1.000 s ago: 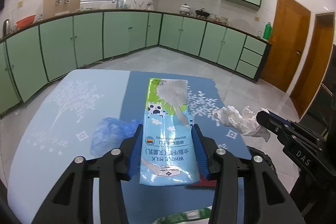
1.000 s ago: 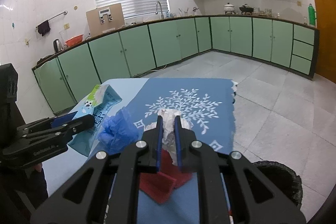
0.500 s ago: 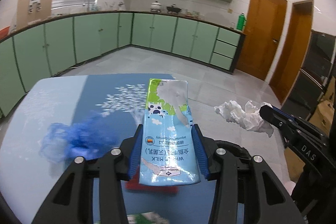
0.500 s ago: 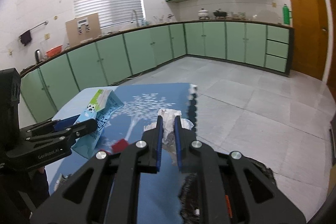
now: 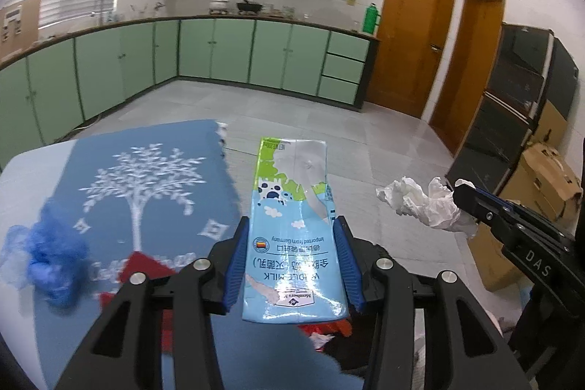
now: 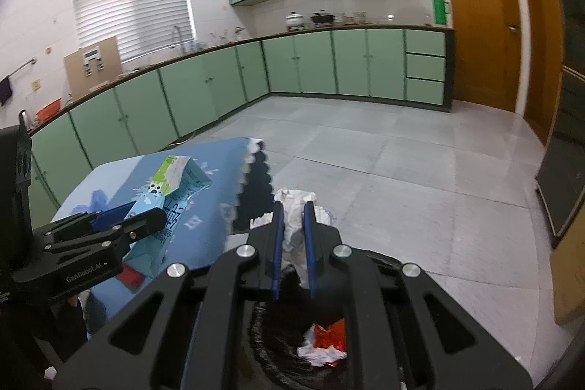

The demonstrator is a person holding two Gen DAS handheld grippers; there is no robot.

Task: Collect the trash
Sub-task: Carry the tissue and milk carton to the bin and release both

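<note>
A: From the left wrist view — what does the left hand-held gripper [image 5: 290, 256] have?

B: It is clamped on a flattened milk carton [image 5: 292, 233], blue pads pressing both long edges, the carton pointing away over the floor. To its left lies the counter [image 5: 22, 170] with a blue tree-print cloth [image 5: 146, 178]; a crumpled blue plastic bag [image 5: 47, 254] and a red scrap [image 5: 146, 265] lie on the cloth.

A: And on the right of that view?

B: The right hand-held gripper [image 5: 464, 194] reaches in, pinching a wad of white tissue [image 5: 420, 203] held in the air above the floor tiles.

A: Now the right wrist view.

B: Its blue fingers [image 6: 278, 243] stand nearly together, closed on the white tissue [image 6: 294, 218] that bulges out past the tips. Directly below sits a black-lined trash bin [image 6: 274, 353] — a red wrapper and white paper [image 6: 325, 342] already lie inside it.

A: Is the carton visible there?

B: Yes, at left, gripped by the other tool [image 6: 146, 216] above the counter's edge [image 6: 109, 167], well apart from the bin.
</note>
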